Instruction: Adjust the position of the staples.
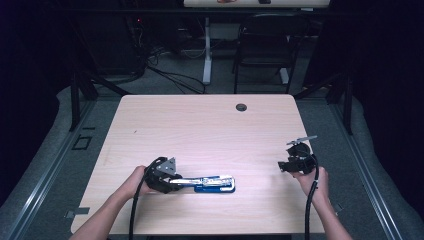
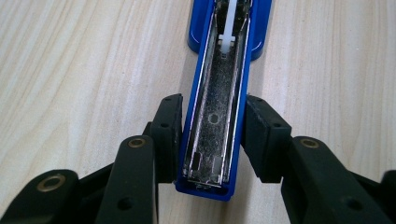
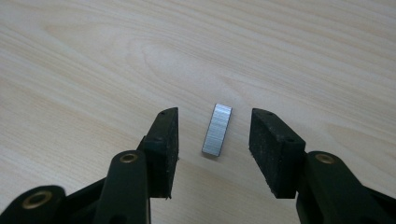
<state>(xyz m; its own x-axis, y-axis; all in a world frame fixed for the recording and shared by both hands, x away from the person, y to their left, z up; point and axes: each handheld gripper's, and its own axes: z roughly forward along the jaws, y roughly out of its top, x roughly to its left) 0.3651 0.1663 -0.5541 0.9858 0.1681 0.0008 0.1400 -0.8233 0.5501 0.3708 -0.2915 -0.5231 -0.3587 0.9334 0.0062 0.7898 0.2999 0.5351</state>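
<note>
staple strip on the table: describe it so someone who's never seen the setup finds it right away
Start at the light wooden table and go to its right side, where the right gripper hangs with jaws open. Between them lies the staple strip, touching neither pad. It is small, silvery, finely ribbed, unlike the big blue stapler on the left.

Stapler (image 1: 212, 183) on table (image 1: 200, 125) at left, staple strip (image 3: 217, 129) lying at right
</note>
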